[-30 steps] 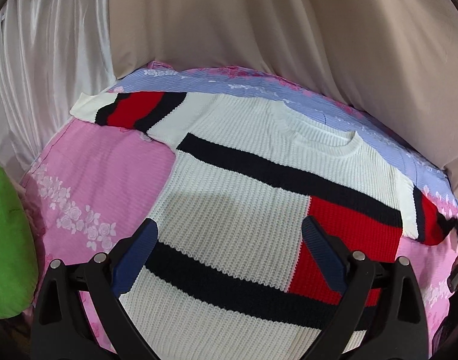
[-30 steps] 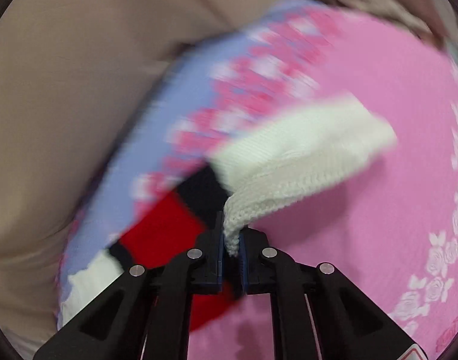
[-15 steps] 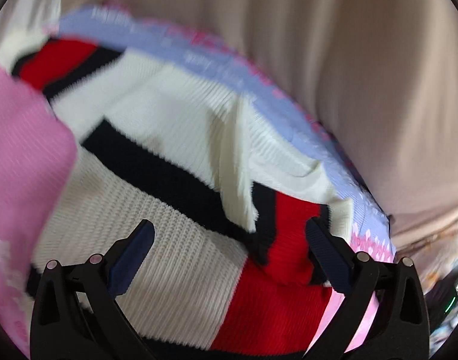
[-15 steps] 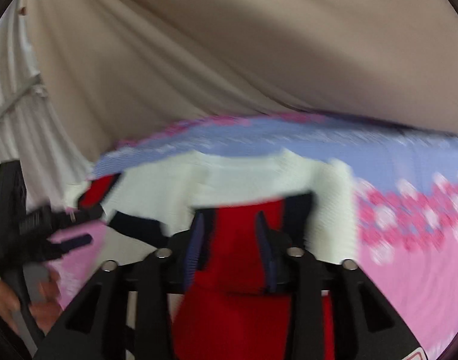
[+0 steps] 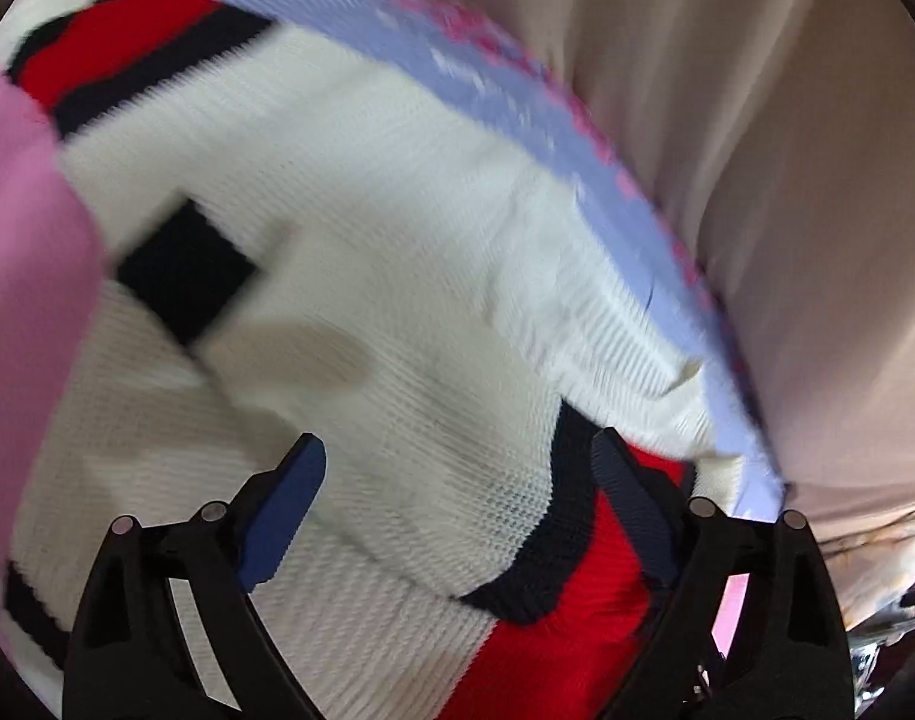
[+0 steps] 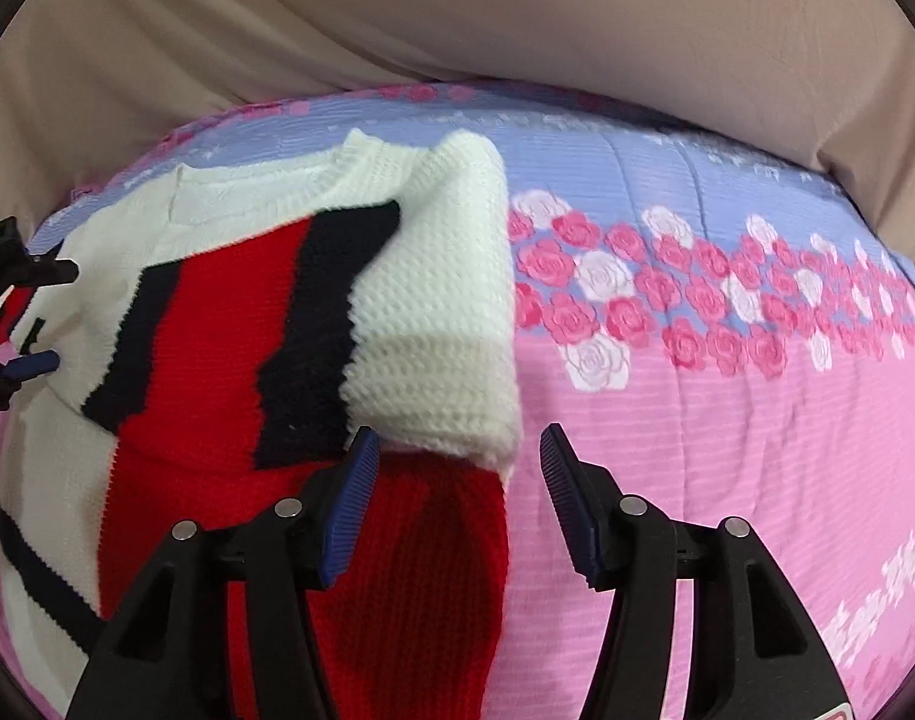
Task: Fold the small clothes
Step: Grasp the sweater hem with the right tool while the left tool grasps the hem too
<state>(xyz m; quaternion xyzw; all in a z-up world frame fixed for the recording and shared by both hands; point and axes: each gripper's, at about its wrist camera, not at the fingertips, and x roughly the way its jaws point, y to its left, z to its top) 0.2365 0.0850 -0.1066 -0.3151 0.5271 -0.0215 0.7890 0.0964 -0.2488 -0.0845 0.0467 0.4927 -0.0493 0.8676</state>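
A small knit sweater [image 6: 217, 372], white with red blocks and dark navy stripes, lies flat on the bed. Its right sleeve [image 6: 439, 312] is folded inward across the body, cuff toward me. My right gripper [image 6: 460, 498] is open and empty, just in front of the sleeve cuff. In the left wrist view my left gripper [image 5: 457, 504] is open and empty, hovering low over the sweater's chest [image 5: 397, 324]; the folded sleeve [image 5: 475, 462] lies between its fingers. The left sleeve [image 5: 115, 54] is spread out at the top left. My left gripper's fingertips [image 6: 31, 366] show at the right wrist view's left edge.
The bed has a pink and lilac quilt [image 6: 727, 360] with printed roses. A beige curtain [image 6: 517, 18] hangs right behind the bed's far edge, also seen in the left wrist view [image 5: 787, 180]. Clutter [image 5: 889, 630] lies off the bed's right side.
My right gripper carried the right sleeve cuff across onto the sweater's body, opened and let it go. My left gripper moved forward and lower over the sweater, staying open.
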